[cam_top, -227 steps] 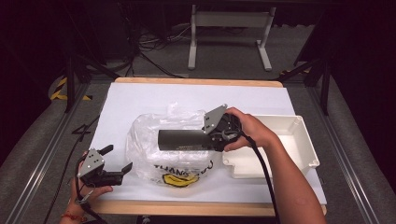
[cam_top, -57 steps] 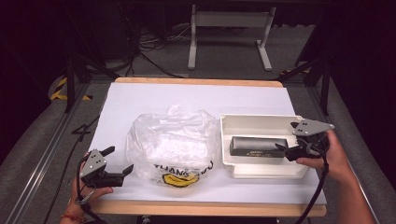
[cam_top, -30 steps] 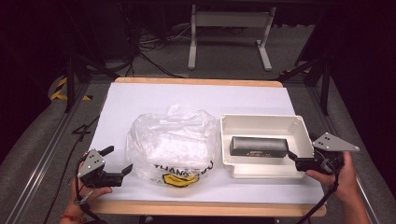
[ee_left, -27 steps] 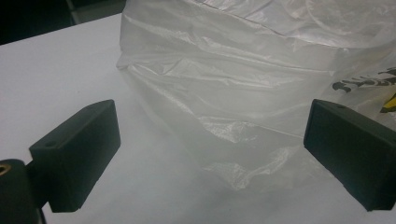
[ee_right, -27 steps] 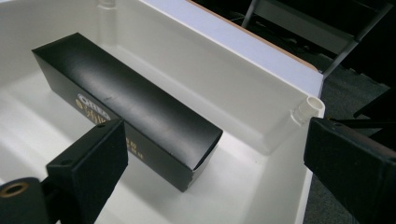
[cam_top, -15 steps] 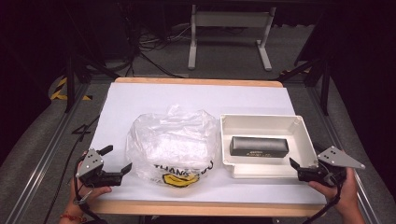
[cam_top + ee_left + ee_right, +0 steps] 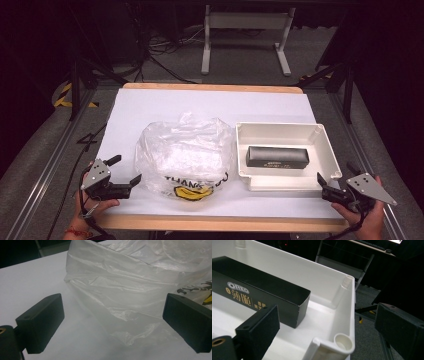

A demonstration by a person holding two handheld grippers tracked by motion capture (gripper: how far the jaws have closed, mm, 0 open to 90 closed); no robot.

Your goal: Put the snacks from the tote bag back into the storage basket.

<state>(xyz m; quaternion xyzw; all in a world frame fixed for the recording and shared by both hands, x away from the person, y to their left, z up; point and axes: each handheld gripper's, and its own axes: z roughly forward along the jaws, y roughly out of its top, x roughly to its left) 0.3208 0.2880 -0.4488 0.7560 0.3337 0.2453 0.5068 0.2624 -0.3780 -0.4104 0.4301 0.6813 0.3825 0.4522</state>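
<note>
Black Oreo box [image 7: 277, 157] lengthwise left-right in white tray [image 7: 327, 147].

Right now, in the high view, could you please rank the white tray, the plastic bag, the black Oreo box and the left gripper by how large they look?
1. White tray and plastic bag: too alike to rank.
2. Black Oreo box.
3. Left gripper, which sits nearer the camera, so its true size may be smaller still.

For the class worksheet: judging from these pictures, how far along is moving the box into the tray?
Done: the black box lies inside the white tray. In hand: nothing; the right tool and left tool are both open. Left: perhaps the crumpled plastic bag beside the tray.
</note>
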